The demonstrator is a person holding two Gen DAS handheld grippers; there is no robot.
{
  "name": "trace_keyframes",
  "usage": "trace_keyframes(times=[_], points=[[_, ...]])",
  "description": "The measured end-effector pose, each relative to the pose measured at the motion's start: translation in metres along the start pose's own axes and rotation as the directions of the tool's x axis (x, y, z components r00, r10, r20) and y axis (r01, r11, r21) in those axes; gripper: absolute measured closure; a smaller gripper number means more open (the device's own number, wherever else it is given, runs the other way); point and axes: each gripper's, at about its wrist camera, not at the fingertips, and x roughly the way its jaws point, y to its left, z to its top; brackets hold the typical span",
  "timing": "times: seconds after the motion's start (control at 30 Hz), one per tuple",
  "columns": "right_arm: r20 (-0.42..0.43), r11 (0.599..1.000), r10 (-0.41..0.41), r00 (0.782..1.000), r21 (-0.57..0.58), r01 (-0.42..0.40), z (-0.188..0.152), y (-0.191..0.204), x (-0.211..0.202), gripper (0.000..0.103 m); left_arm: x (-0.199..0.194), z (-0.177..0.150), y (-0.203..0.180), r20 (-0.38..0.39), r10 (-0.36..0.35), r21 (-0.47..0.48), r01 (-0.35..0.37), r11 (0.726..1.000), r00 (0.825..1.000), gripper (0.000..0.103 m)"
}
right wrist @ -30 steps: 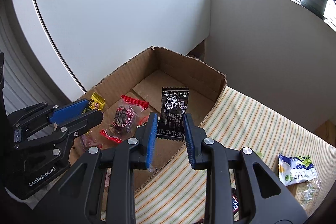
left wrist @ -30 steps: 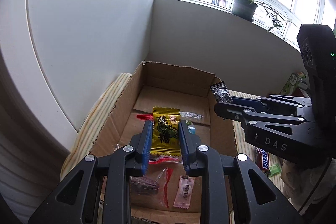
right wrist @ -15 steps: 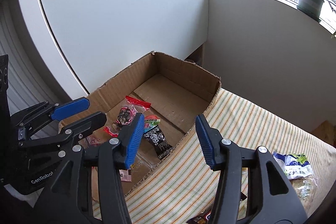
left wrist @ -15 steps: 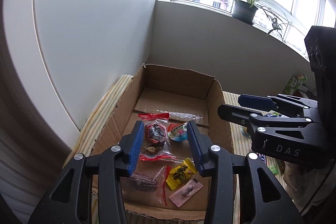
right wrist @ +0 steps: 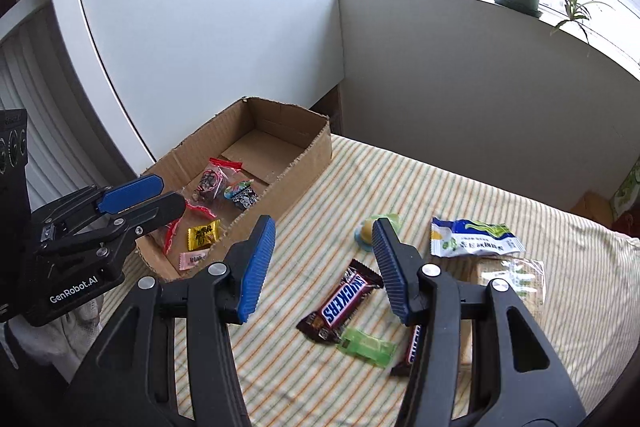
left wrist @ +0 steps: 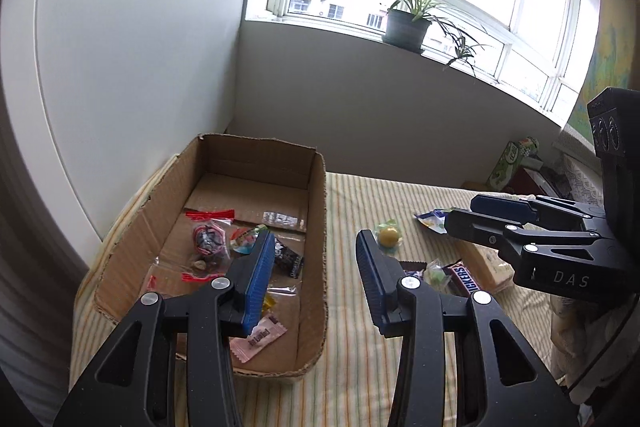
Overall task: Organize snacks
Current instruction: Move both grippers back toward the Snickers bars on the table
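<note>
Several wrapped snacks already lie in the cardboard box (left wrist: 316, 211) in the left wrist view: a clear red-sealed bag (left wrist: 208, 237), a black packet (left wrist: 289, 259) and a pink sachet (left wrist: 260, 339). The left claw (left wrist: 314, 281) hangs released and empty over the box's right wall. These are light, crinkly and slippery; I judge a pinch across the flat body holds better than one on a sealed end.

From the right wrist view, the right claw (right wrist: 324, 267) is likewise released, holding nothing, above the striped surface (right wrist: 420, 187). A Snickers bar (right wrist: 344, 301) lies beneath it, stiff enough to take across its middle. The green candy (right wrist: 366, 347), yellow jelly cup (right wrist: 366, 229) and white-green packet (right wrist: 474, 239) lie near; the cup looks crushable.
</note>
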Motion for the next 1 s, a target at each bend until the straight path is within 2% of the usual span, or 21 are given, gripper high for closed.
trace_keyframes(times=[0.23,0.43,0.67,1.0], points=[[-0.017,0.999,-0.028,0.999,0.046,0.029,-0.032,-0.032,-0.028,0.050,0.011,-0.013,-0.039,-0.048,-0.061,0.049,0.064,0.997,0.997,0.062],[-0.065,0.995,-0.026,0.998,0.094,0.032,-0.063,-0.052,-0.028,0.050,0.026,-0.034,-0.068,-0.122,-0.101,0.081,0.111,0.991,0.987,0.062],[-0.107,0.992,0.009,0.994,0.125,0.004,-0.085,-0.062,-0.013,0.050,0.050,-0.045,-0.085,-0.187,-0.079,0.100,0.099,0.990,0.979,0.062],[-0.131,0.987,0.028,0.991,0.158,-0.007,-0.087,-0.067,0.019,0.050,0.077,-0.049,-0.091,-0.232,-0.031,0.127,0.062,0.990,0.972,0.062]])
